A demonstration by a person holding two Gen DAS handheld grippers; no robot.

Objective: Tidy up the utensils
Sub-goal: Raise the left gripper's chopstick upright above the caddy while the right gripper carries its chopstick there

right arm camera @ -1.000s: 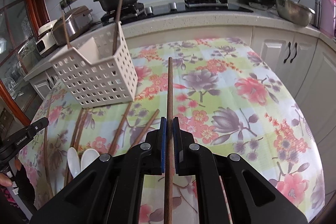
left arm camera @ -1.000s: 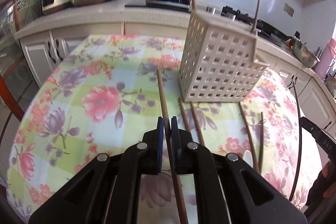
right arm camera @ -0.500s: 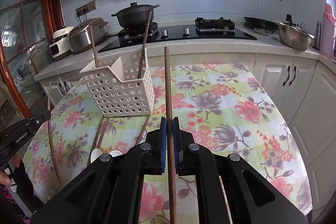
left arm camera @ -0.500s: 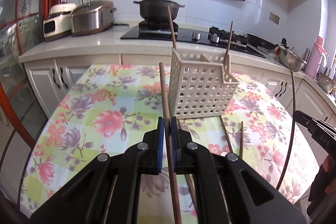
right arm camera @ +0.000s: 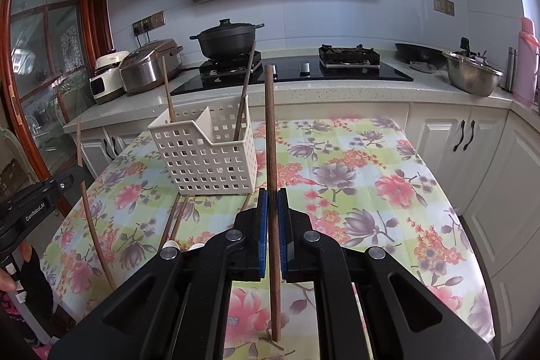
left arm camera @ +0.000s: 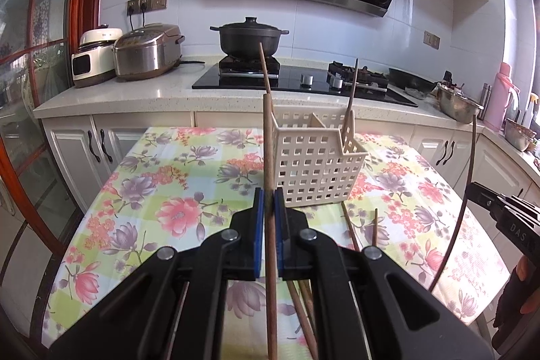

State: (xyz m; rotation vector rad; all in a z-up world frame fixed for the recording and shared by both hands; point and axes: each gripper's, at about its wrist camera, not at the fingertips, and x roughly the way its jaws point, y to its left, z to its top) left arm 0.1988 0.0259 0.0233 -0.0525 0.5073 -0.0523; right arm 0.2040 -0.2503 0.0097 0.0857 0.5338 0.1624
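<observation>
My left gripper is shut on a brown chopstick that stands upright, just left of the white perforated basket. My right gripper is shut on another brown chopstick, upright, just right of the basket. Two chopsticks stand in the basket, one at its left and one at its right. Several chopsticks lie on the floral tablecloth in front of the basket. White spoon tips show behind my right gripper.
The table with a floral cloth stands before a kitchen counter. On the counter are two rice cookers, a black pot on the hob and a steel bowl. The other gripper shows at each view's edge.
Both grippers have lifted and tilted up, each with its chopstick, so the chopsticks now stand upright above the table. The basket looks farther away and lower in both views.
</observation>
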